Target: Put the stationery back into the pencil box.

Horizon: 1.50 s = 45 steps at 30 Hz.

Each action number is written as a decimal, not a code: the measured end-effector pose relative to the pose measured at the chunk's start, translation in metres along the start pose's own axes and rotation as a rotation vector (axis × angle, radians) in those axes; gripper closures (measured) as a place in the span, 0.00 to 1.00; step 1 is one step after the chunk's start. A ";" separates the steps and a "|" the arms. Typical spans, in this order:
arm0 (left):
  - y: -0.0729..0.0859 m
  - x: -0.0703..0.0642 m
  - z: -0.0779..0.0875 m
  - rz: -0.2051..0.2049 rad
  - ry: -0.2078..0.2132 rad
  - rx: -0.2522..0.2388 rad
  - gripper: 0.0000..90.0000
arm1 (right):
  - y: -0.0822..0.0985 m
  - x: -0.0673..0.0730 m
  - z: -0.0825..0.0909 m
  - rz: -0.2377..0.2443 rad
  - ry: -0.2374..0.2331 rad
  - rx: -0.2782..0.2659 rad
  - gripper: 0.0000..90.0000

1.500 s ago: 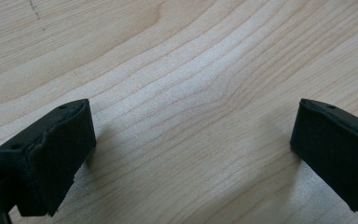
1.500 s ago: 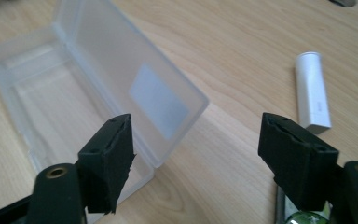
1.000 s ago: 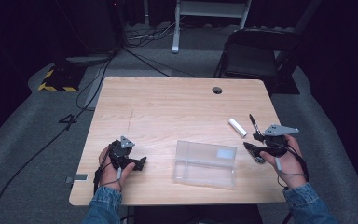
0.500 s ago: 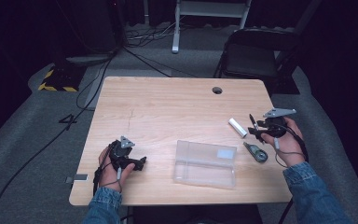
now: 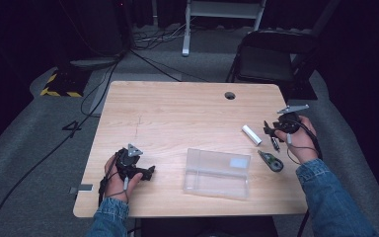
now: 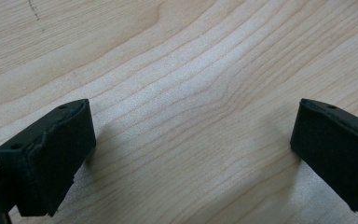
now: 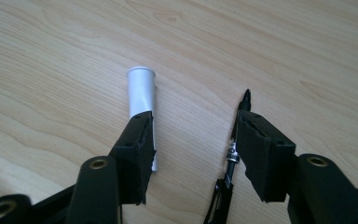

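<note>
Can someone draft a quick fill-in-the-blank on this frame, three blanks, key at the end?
1. The clear plastic box lies between the two hand-held grippers on the ____ table.
2. Beside the black pen lies a ____ tube.
3. The right hand-held gripper has its jaws ____, with bare table between them.

Missing words: wooden; white; open

"4" on floor (image 5: 72,129), nothing else legible.

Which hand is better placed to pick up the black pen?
Right. The right tool hovers open by the black pen and white tube; the left tool rests at the table's opposite side.
</note>
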<state>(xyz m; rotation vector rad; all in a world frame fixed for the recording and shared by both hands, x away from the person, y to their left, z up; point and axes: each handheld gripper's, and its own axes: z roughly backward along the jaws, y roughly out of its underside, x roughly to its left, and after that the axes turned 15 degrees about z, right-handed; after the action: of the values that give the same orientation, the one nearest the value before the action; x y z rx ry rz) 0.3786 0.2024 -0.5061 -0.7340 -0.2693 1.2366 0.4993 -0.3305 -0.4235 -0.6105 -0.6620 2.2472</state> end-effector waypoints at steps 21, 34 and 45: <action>0.000 0.000 0.000 -0.001 0.000 0.000 0.00 | 0.009 -0.029 -0.048 -0.149 0.014 0.093 0.66; 0.000 0.000 0.000 0.004 0.000 0.003 0.00 | 0.018 -0.038 -0.064 -0.203 0.015 0.115 0.71; 0.001 -0.001 0.000 0.010 -0.002 -0.001 0.00 | 0.018 -0.035 -0.067 -0.191 0.022 0.130 0.86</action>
<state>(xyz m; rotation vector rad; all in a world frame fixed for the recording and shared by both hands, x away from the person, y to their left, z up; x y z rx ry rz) 0.3775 0.2020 -0.5062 -0.7356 -0.2681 1.2471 0.5530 -0.3486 -0.4772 -0.4857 -0.5347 2.0838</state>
